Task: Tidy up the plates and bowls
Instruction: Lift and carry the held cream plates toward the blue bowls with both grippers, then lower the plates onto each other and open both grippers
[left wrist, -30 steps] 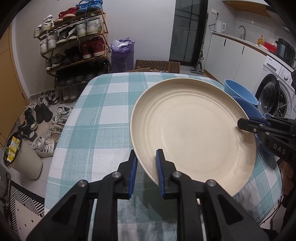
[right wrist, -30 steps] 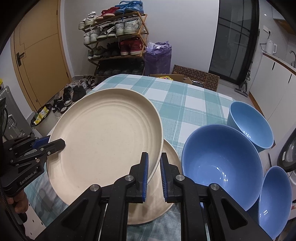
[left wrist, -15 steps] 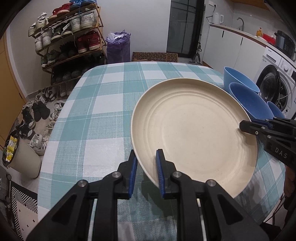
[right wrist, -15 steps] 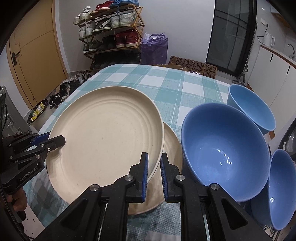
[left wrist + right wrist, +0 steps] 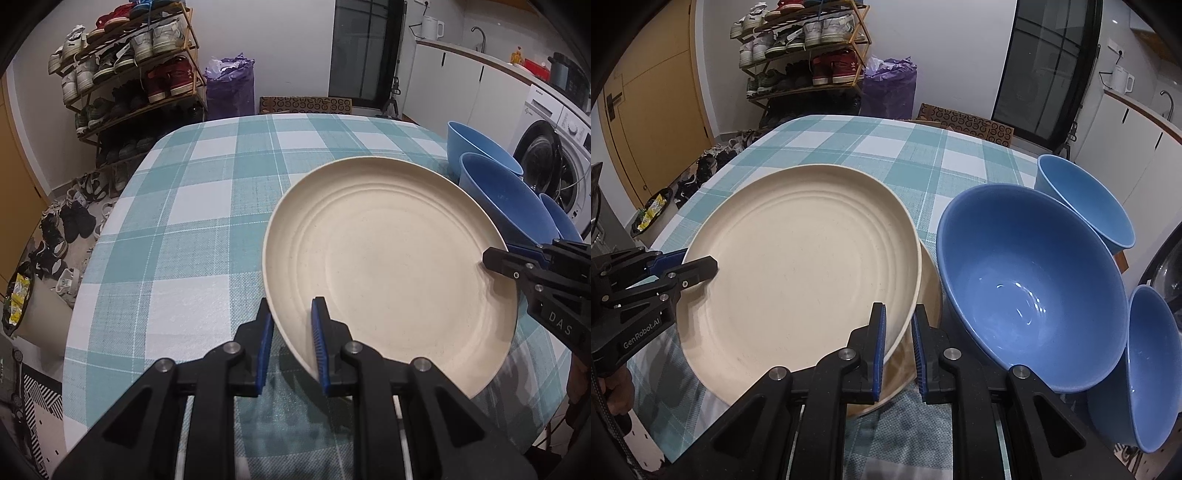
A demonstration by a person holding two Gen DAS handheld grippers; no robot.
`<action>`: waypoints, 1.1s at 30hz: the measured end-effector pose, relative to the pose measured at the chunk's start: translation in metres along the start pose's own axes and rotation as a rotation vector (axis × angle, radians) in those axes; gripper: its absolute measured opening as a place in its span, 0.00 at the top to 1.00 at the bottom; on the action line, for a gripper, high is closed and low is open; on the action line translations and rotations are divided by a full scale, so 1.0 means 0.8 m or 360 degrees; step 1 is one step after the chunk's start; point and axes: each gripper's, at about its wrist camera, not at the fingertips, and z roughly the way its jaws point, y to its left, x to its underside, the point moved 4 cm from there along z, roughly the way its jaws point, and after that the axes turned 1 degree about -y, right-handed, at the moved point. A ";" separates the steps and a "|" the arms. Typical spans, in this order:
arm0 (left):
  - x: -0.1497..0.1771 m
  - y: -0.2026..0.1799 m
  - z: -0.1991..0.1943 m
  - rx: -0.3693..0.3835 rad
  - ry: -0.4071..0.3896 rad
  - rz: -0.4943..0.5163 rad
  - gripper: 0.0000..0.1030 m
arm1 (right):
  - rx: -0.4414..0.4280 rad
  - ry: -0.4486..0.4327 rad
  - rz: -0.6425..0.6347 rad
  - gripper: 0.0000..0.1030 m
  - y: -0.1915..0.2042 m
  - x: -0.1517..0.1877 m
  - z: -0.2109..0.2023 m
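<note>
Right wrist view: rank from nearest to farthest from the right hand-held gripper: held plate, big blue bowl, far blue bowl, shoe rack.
1. Held plate: rim clamped in the right hand-held gripper, spreading left.
2. Big blue bowl: just right of the gripper.
3. Far blue bowl: behind the big one, near the table's right edge.
4. Shoe rack: on the floor against the back wall, beyond the table.

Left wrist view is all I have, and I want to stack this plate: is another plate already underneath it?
Observer: Yes. The right wrist view shows a second cream plate beneath the held plate, its edge peeking out toward the large blue bowl.
Operator: Does the right gripper really have the rim?
Observer: Yes. The right gripper has the held plate's rim between its pads, on the side nearest that bowl.
</note>
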 end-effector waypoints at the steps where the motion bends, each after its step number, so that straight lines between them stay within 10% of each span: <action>1: -0.001 -0.001 0.001 -0.0003 0.0000 0.0007 0.82 | 0.0006 0.0000 0.0001 0.86 -0.001 0.000 0.000; 33: 0.003 -0.024 0.025 -0.0078 0.0004 0.0154 0.77 | 0.0205 0.0060 -0.0146 0.80 0.000 0.023 0.028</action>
